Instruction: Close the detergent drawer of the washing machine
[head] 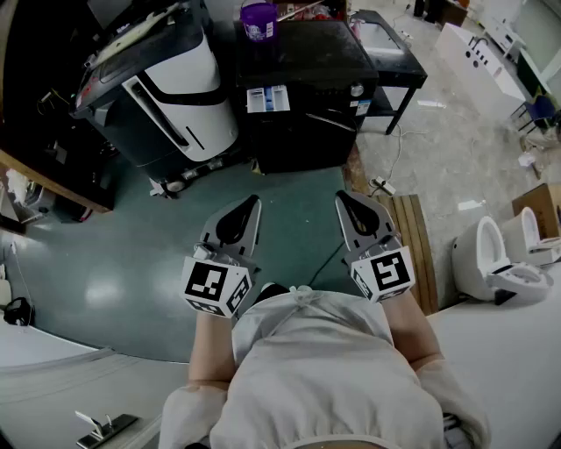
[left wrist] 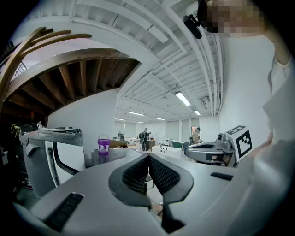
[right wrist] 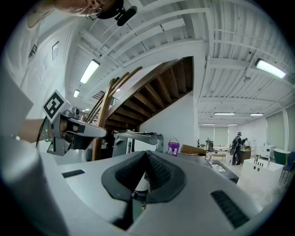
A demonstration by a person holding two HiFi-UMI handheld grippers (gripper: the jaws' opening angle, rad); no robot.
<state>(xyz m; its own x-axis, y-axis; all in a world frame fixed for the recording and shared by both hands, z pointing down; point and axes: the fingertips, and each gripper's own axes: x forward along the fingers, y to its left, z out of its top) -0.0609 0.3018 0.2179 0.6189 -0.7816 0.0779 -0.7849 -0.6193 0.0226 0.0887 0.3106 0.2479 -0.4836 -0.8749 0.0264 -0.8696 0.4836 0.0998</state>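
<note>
Both grey two-jaw grippers are hovering clenched on nothing, the left gripper [head: 252, 202] and right gripper [head: 344, 197] well apart from the black box-shaped washing machine [head: 307, 123]. Its white-and-blue plastic detergent drawer [head: 267, 99] is standing open at the front's top left, lying at twelve o'clock from the left gripper, likely the nearer, and eleven o'clock from the right, so closing is probably calling for a straight-ahead push.

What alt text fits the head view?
A person holds the left tool and right tool, both shut and empty, over a green floor, short of a black washer whose detergent drawer is pulled out. A purple bucket stands on the washer.
</note>
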